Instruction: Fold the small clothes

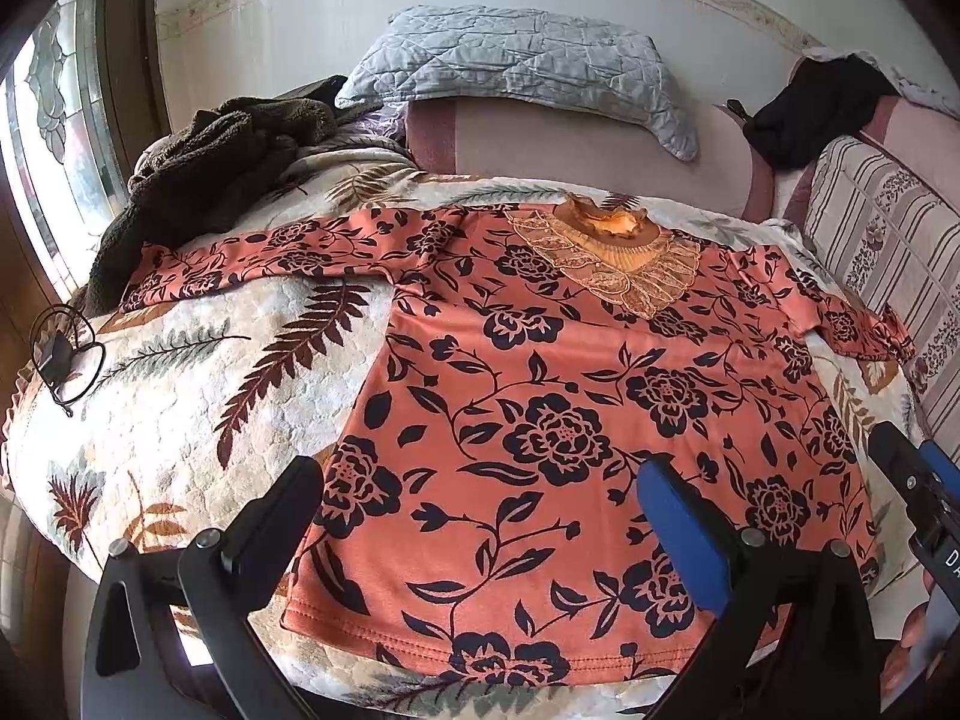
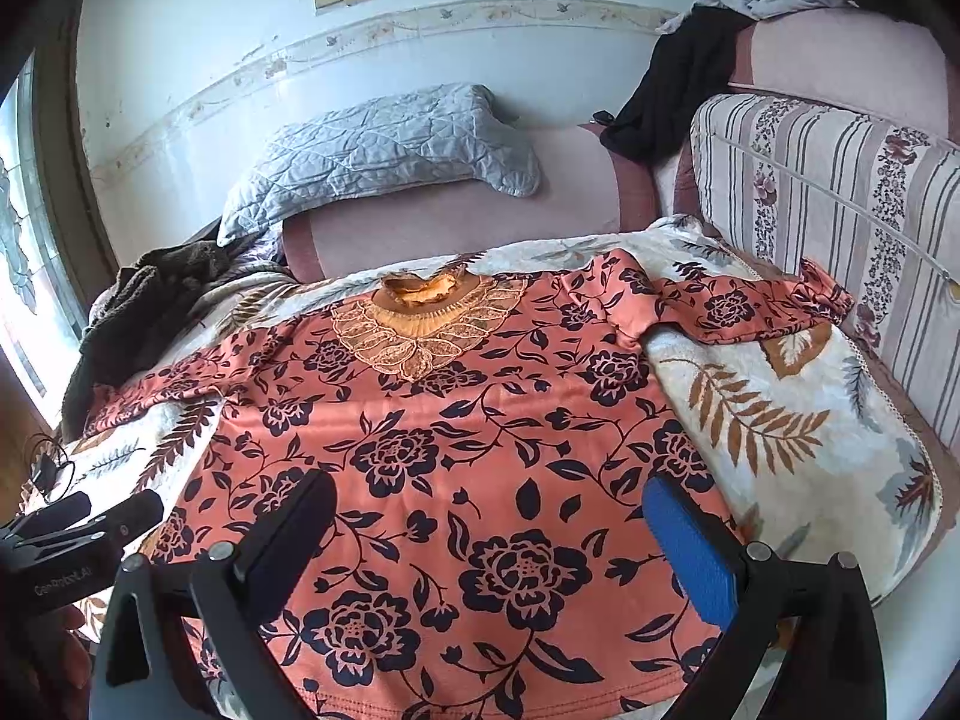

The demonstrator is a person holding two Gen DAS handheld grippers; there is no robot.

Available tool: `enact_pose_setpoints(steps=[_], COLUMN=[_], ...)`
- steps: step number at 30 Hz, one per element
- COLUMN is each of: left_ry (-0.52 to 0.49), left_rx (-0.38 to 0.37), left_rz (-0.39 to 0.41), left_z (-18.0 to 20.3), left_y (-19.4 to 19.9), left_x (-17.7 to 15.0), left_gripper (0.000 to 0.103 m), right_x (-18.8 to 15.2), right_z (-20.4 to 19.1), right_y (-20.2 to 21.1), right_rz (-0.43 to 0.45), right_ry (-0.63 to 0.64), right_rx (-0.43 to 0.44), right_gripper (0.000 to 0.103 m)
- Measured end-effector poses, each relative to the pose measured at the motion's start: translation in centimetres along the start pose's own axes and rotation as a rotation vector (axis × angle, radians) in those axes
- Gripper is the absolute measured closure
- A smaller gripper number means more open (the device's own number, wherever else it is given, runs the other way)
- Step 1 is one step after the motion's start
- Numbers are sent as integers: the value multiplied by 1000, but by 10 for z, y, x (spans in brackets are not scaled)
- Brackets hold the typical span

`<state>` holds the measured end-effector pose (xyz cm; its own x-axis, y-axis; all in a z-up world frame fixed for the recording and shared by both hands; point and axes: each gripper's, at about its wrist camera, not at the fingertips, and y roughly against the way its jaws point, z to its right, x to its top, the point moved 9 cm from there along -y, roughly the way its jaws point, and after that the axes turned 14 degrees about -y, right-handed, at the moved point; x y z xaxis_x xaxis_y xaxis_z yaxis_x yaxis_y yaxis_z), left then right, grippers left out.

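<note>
An orange blouse with a black flower print (image 1: 540, 396) lies flat and face up on a leaf-patterned blanket (image 1: 180, 396), lace collar at the far end, both sleeves spread out sideways. It fills the right wrist view too (image 2: 468, 432). My left gripper (image 1: 486, 498) is open and empty, hovering above the hem's left half. My right gripper (image 2: 492, 516) is open and empty above the hem's right half; its fingers (image 1: 906, 468) show at the right edge of the left wrist view. The left gripper shows at the lower left of the right wrist view (image 2: 90, 522).
A grey quilted pillow (image 1: 516, 66) rests on the pink sofa back (image 1: 576, 144). A dark fleece garment (image 1: 204, 180) is heaped at the left, a black garment (image 1: 816, 114) at the far right. A striped cushion (image 2: 840, 228) lies right of the blanket. A black cable (image 1: 60, 354) lies at the left edge.
</note>
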<state>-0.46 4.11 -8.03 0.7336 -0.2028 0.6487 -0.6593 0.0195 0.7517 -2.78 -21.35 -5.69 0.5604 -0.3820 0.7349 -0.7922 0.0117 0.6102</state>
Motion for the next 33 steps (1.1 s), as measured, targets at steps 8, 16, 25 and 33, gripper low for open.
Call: enact_pose_setpoints(steps=[8, 16, 25, 33], left_ry=[2, 9, 15, 12], left_rx=[-7, -13, -20, -19], left_rz=[1, 9, 18, 18], left_z=[1, 1, -3, -5], left_y=[0, 8, 17, 17], left_x=[1, 1, 1, 0], left_gripper=[0, 0, 0, 0], right_x=[5, 12, 15, 14], right_z=[1, 0, -7, -10], right_y=[2, 13, 27, 29], right_rz=[12, 30, 46, 47], right_ry=[1, 7, 18, 23], right_rx=[-3, -9, -4, -3], right_gripper=[0, 0, 0, 0])
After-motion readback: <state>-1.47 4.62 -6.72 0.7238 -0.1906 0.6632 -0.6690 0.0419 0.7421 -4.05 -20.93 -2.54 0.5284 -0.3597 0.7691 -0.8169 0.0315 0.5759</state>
